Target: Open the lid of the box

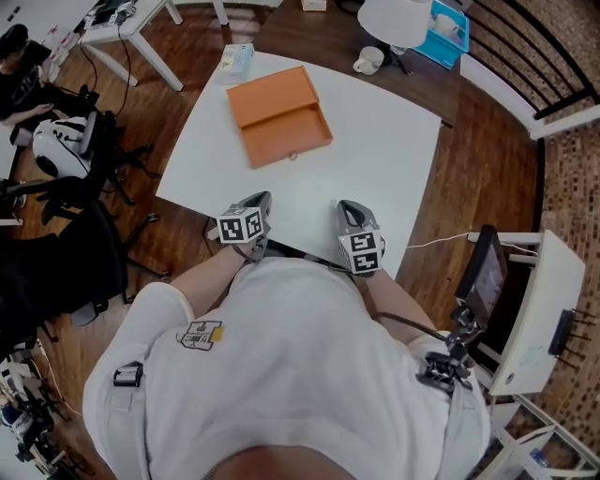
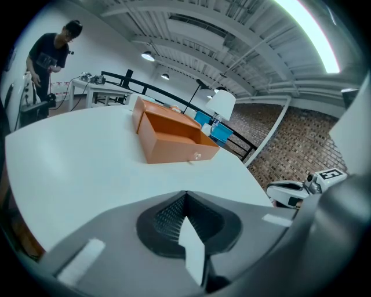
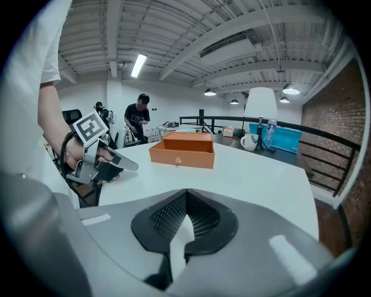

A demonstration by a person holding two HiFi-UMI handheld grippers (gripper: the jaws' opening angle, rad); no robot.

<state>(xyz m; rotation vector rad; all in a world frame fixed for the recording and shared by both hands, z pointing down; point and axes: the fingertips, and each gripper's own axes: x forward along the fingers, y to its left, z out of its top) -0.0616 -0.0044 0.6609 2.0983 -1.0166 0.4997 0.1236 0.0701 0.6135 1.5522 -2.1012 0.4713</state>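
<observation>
An orange box (image 1: pixel 279 116) lies on the white table (image 1: pixel 384 159), towards its far left; a small metal knob shows on its front wall. Its lid looks folded back flat behind the tray. The box (image 2: pixel 174 138) also shows in the left gripper view, and the right gripper view has the box (image 3: pixel 182 149) ahead of it. My left gripper (image 1: pixel 262 198) and right gripper (image 1: pixel 346 205) rest side by side at the table's near edge, well short of the box. Both are shut with nothing between them. From the right gripper view, the left gripper (image 3: pixel 126 165) is at the left.
A white mug (image 1: pixel 367 61), a lamp shade (image 1: pixel 394 19) and a blue bin (image 1: pixel 448 26) stand beyond the table's far corner. A small pack (image 1: pixel 236 62) lies at the far left edge. A person (image 1: pixel 19 75) sits at the left. A side desk (image 1: pixel 539 309) stands right.
</observation>
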